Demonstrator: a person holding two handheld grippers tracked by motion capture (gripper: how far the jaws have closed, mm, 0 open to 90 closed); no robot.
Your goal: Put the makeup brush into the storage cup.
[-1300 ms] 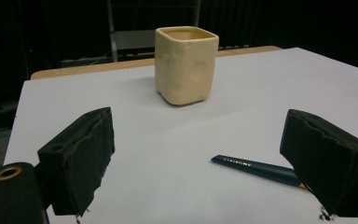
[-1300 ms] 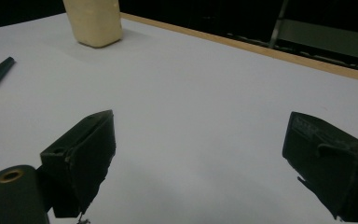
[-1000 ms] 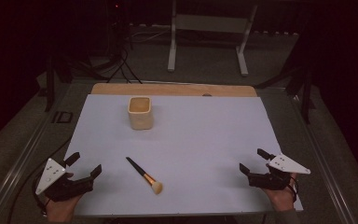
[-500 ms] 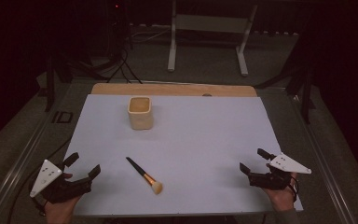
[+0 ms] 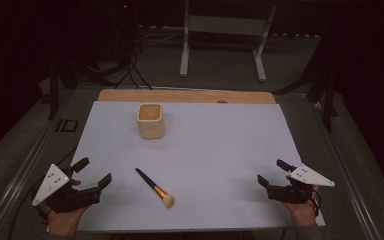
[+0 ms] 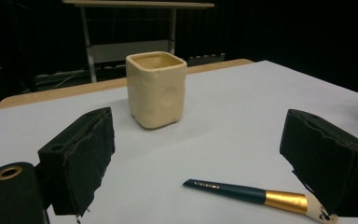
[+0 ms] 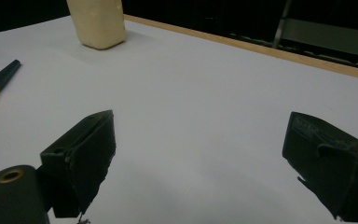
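The left gripper (image 5: pixel 94 172) rests with jaws spread wide, gripping nothing. Just beyond its right jaw lies the makeup brush (image 6: pixel 256 197); farther ahead stands the cream cup (image 6: pixel 156 89). The right gripper (image 5: pixel 272 173), well apart, gapes empty too.

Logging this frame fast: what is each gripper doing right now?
Left gripper: open, holding nothing, fingers spread near the brush.
Right gripper: open, holding nothing.
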